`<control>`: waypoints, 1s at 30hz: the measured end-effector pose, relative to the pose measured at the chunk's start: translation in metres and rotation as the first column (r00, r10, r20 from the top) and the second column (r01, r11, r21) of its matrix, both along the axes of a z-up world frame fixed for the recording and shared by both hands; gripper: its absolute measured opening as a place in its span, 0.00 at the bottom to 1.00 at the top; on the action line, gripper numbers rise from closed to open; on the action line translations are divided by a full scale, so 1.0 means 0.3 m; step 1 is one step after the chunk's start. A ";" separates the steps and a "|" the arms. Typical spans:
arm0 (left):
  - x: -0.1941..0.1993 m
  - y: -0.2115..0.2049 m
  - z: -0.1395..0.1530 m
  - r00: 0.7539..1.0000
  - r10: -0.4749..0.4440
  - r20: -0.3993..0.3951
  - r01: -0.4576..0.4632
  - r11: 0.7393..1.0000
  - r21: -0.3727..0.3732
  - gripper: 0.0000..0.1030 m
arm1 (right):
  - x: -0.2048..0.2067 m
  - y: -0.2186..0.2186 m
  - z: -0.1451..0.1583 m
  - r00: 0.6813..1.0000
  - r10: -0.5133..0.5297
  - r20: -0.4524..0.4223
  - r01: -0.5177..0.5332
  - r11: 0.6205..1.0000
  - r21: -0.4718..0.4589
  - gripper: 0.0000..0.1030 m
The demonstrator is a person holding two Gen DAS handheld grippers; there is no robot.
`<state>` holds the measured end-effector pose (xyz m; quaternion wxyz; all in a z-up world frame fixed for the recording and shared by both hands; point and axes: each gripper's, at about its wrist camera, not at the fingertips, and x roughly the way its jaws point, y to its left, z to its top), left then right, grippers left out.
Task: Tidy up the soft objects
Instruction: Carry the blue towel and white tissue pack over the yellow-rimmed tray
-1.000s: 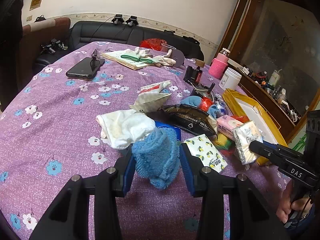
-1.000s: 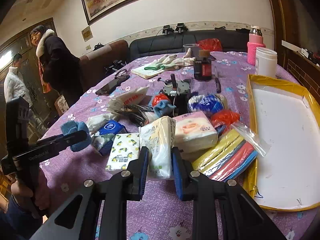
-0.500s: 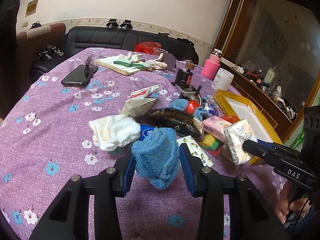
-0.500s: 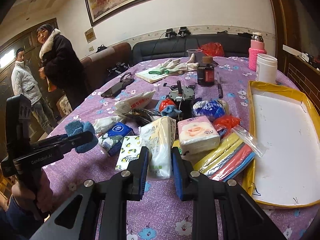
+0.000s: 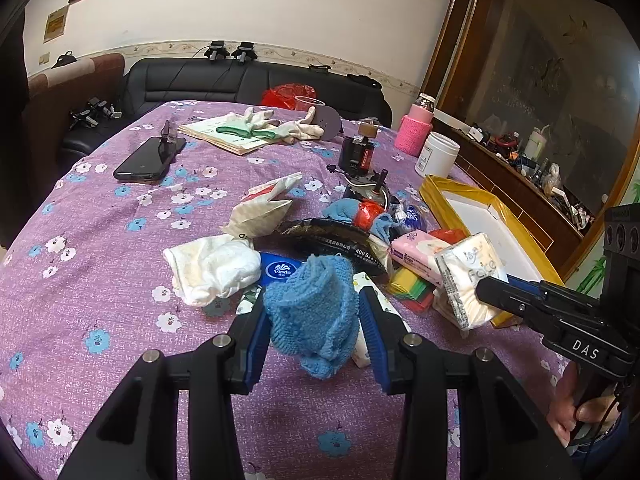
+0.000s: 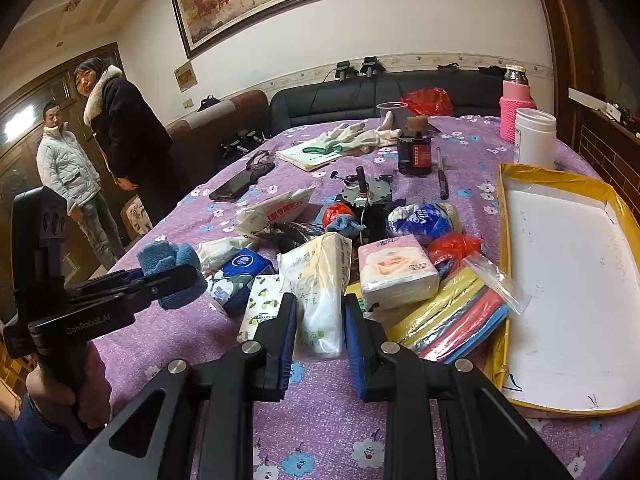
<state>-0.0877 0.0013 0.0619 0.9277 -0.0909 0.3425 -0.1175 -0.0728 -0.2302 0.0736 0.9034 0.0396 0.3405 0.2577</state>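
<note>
The left gripper [image 5: 314,324] is clamped on a blue cloth [image 5: 312,312], which is held clear of the table [image 5: 92,248]; the cloth is bunched, its long axis roughly vertical, with the loose end hanging below the pads. The right gripper [image 6: 320,334] is clamped on a tissue pack [image 6: 320,288], gripped at its near end with the long axis pointing away from the camera, up and forward; in the left view the same pack [image 5: 470,280] is seen tilted, with "Face" legible on the wrapper. "DAS" is printed on the right gripper body and "GenRobot.AI" on the left gripper body. Just below and beyond the cloth, a lemon-print pack [image 6: 264,304] lies flat, beside a blue pack [image 5: 280,272] marked "Vinda". A white cloth [image 5: 212,268] lies crumpled to the left of it. A pink tissue pack [image 6: 394,272] rests on coloured sponge strips [image 6: 452,316]. A black bag [image 5: 336,240] bears the digits "400 6". A yellow-rimmed tray [image 6: 504,240] stands at the right table edge. A phone [image 5: 148,158] lies well apart, at the far left.
</note>
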 end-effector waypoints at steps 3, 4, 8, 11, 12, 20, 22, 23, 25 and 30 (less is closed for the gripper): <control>0.001 -0.010 0.003 1.000 -0.004 -0.002 0.004 1.000 0.006 0.39 | 0.001 0.001 0.005 1.000 0.007 0.004 -0.007 1.000 -0.003 0.25; 0.004 -0.015 0.003 1.000 -0.008 -0.005 0.008 1.000 0.010 0.39 | 0.000 0.002 0.006 1.000 0.008 0.005 -0.008 1.000 -0.008 0.25; 0.006 -0.035 0.006 1.000 -0.026 -0.011 0.027 0.999 0.047 0.39 | 0.005 -0.004 0.014 1.000 0.022 -0.003 -0.022 1.000 -0.015 0.25; 0.004 -0.041 0.012 1.000 -0.023 -0.004 0.023 0.997 0.070 0.39 | -0.002 -0.011 0.030 0.999 0.031 0.010 -0.031 0.999 -0.030 0.25; 0.005 -0.039 0.012 1.000 -0.021 -0.002 0.021 0.998 0.061 0.39 | -0.002 -0.012 0.032 0.999 0.038 0.009 -0.037 0.999 -0.034 0.25; 0.034 -0.067 0.013 1.000 -0.021 -0.015 0.021 0.999 0.042 0.39 | 0.021 -0.032 0.022 0.999 0.041 -0.001 -0.041 0.999 -0.010 0.25; 0.042 -0.085 0.022 0.999 -0.033 -0.015 0.034 0.998 0.045 0.39 | 0.032 -0.050 0.024 0.999 0.035 -0.006 -0.035 0.999 0.013 0.25; 0.049 -0.096 0.028 0.999 -0.038 -0.013 0.038 0.998 0.049 0.39 | 0.038 -0.060 0.027 0.999 0.035 -0.011 -0.035 0.999 0.028 0.24; 0.063 -0.123 0.041 0.999 -0.049 -0.010 0.049 0.997 0.056 0.39 | 0.049 -0.085 0.041 0.999 0.029 -0.013 -0.028 0.998 0.059 0.25; 0.090 -0.187 0.077 0.997 -0.081 0.004 0.080 0.996 0.047 0.39 | 0.061 -0.133 0.093 1.000 0.000 0.028 -0.002 0.998 0.068 0.25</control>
